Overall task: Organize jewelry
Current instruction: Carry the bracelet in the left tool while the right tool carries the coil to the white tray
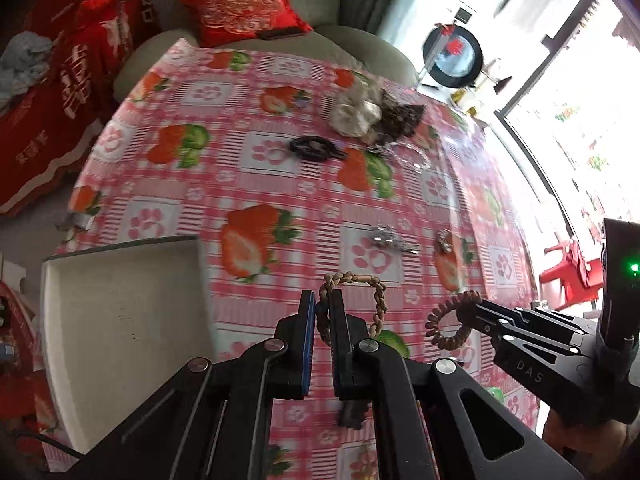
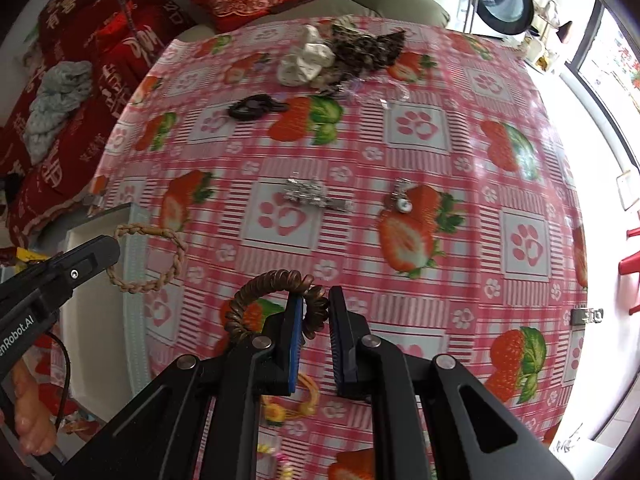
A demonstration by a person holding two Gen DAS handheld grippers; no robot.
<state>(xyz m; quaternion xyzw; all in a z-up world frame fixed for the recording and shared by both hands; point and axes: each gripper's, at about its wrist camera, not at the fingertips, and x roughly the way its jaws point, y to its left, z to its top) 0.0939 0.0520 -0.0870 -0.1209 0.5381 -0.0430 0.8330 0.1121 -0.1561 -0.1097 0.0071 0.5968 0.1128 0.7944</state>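
glossy plastic cloth (image 2: 420, 168) on counter; braided fibre bracelet (image 1: 360, 304) rough; coiled plastic hair tie (image 2: 276, 300) shiny; matt black tongs (image 1: 322, 320).

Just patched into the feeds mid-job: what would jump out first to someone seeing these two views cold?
Both grippers are up over the strawberry tablecloth, each shut on a ring: the left gripper on a braided tan bracelet, the right gripper on a brown coiled hair tie. A white tray sits at the table's left edge, and more pieces lie scattered farther back.
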